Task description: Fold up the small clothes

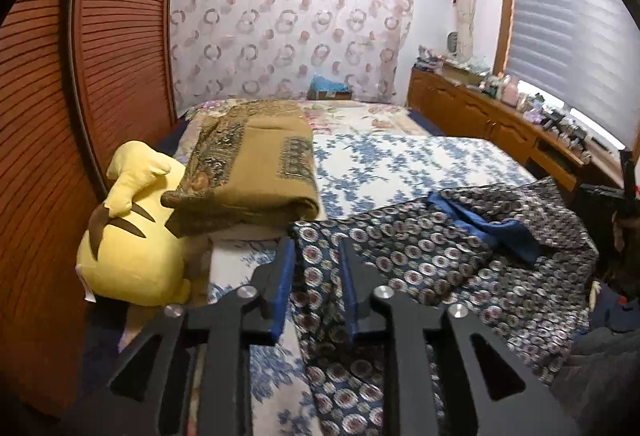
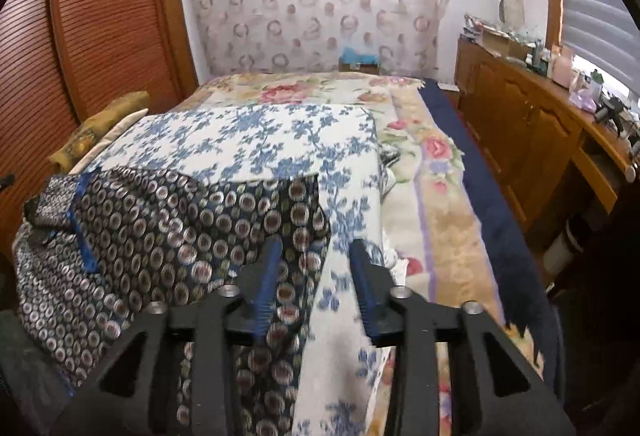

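A dark navy garment [image 1: 420, 256] printed with pale circles and lined in blue lies crumpled on the bed's blue-flowered white cloth [image 1: 400, 160]. My left gripper [image 1: 316, 248] stands open over the garment's left edge, which runs between the two fingers with a gap to each pad. In the right wrist view the same garment [image 2: 140, 220] spreads to the left. My right gripper [image 2: 316, 244] is open astride its right edge, one finger over the fabric and the other over the flowered cloth [image 2: 260, 140]. Neither gripper presses on the cloth.
A yellow plush toy [image 1: 132, 236] and a folded brown blanket [image 1: 256, 164] lie at the bed's left, against louvred wooden doors [image 1: 120, 36]. A cluttered wooden dresser [image 2: 520, 124] runs along the right under a window. A rose-patterned cover [image 2: 432, 172] shows beyond the cloth.
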Demonstrator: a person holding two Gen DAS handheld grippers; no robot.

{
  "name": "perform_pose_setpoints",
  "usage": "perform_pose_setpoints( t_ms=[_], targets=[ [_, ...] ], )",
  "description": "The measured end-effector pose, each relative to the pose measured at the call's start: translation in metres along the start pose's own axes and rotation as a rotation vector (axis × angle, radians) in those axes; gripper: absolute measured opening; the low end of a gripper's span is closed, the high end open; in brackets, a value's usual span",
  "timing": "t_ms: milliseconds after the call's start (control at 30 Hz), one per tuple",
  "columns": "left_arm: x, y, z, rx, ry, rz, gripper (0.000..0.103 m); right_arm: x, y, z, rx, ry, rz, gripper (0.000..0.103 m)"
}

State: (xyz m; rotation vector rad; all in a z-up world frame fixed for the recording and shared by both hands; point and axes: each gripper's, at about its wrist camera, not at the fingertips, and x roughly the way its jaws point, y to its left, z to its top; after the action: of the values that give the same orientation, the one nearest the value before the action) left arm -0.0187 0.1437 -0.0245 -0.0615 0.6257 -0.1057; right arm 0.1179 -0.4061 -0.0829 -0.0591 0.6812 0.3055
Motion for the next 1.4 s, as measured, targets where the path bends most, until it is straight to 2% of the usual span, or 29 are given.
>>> perform_pose_setpoints(
  t_ms=[67,233,533,967,1400],
  targets=[
    [0.014,0.002,0.005,0.003,0.02,0.0,0.027,0.011,0.004,0.006,-0.005,0.008,-0.004,0.047],
    [0.053,0.003,0.011,0.022,0.086,0.009,0.03,0.037,0.016,0.017,-0.033,0.032,0.007,0.052],
    [0.101,0.01,0.007,0.028,0.192,0.016,0.03,0.068,0.023,0.021,-0.051,0.091,0.004,0.054],
    [0.126,0.015,-0.004,0.018,0.272,0.007,0.031,0.098,0.016,0.008,-0.045,0.184,-0.024,0.057],
    [0.131,0.018,0.0,0.013,0.283,0.009,0.032,0.102,0.01,0.011,-0.032,0.183,-0.033,0.064]
  ],
)
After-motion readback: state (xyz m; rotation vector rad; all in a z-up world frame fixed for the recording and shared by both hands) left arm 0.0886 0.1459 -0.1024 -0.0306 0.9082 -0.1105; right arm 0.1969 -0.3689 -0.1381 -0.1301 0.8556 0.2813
